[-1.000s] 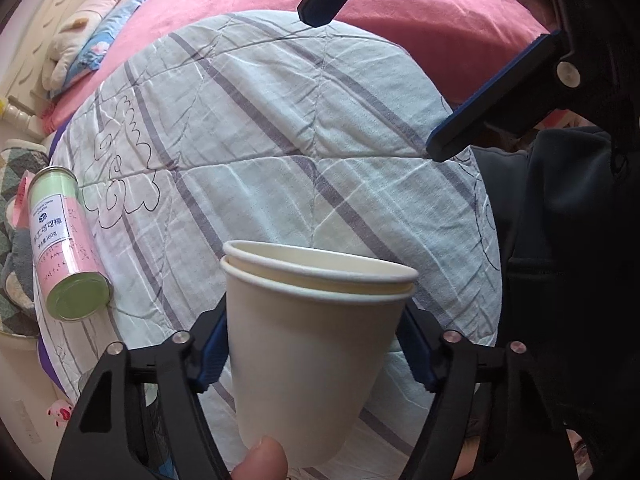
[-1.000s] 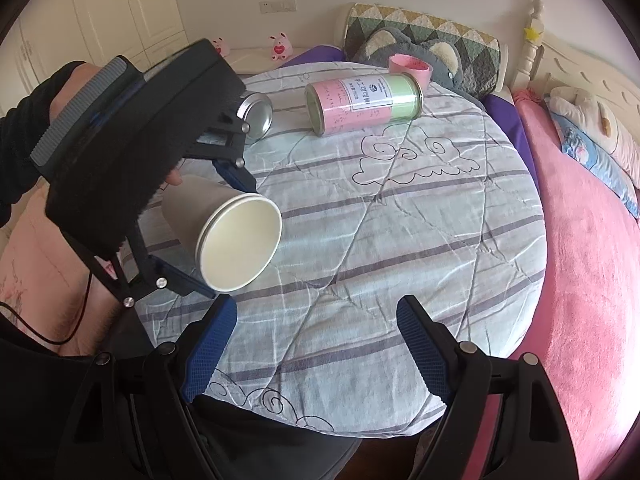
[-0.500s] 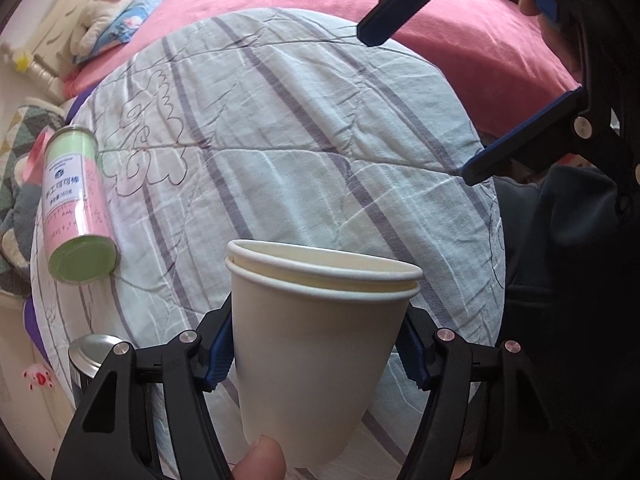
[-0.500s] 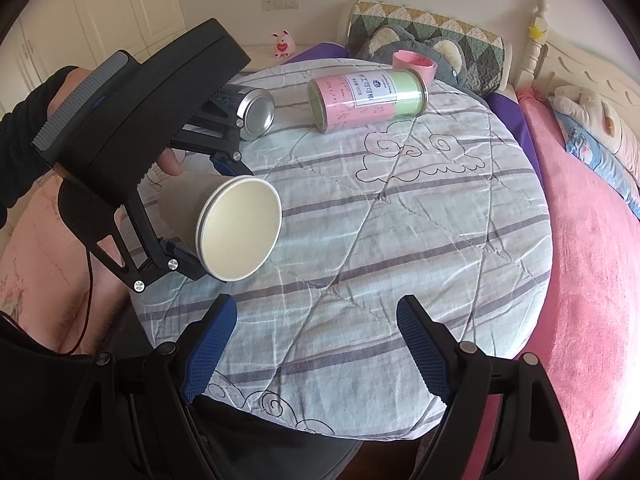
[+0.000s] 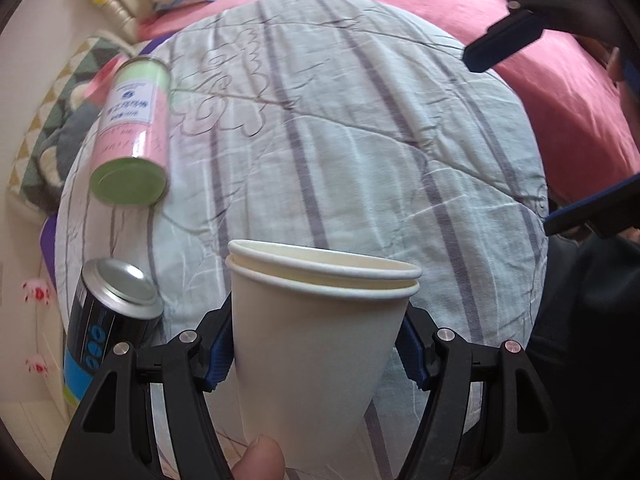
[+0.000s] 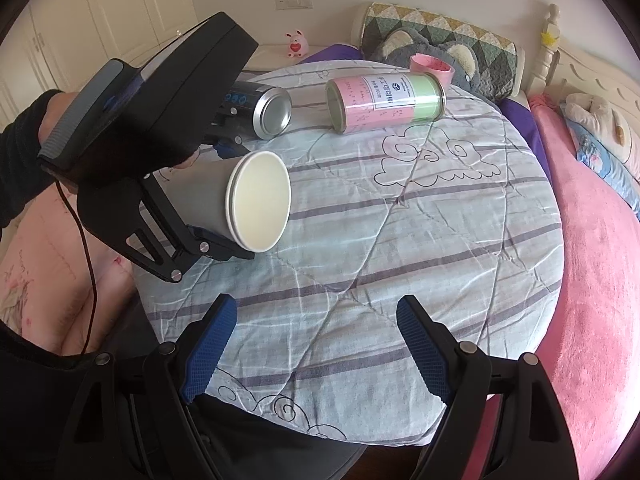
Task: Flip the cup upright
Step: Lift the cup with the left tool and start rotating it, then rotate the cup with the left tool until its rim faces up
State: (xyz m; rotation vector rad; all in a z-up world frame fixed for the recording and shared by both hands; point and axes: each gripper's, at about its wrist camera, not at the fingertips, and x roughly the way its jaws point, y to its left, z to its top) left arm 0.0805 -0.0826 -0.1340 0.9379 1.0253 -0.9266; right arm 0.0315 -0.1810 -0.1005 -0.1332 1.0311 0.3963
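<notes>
- Cup (image 6: 256, 200) (two white paper cups nested, going by the doubled rim) is clamped between the blue pads of the left gripper (image 5: 320, 344), lifted clear of the bench (image 6: 400, 240); its body lies on its side, mouth facing across the striped cloth toward the right gripper.
- Step in hand, as I judge it: the turn itself. The cup is picked up but not yet upright, so the flip is partway.
- Next move calls for rolling the left wrist until the mouth faces the ceiling, then lowering the base flat onto the cloth beside the cup's present spot before loosening the grip; the quilted cloth is wrinkled, so a level patch matters.
- Right gripper (image 6: 320, 344) hovers with its jaws spread wide and holding nothing, on the near side of the cup.
- Beyond the cup lies a black can (image 6: 260, 110) on its side, and further from the cup a pink and green canister (image 6: 386, 102), also lying down.
</notes>
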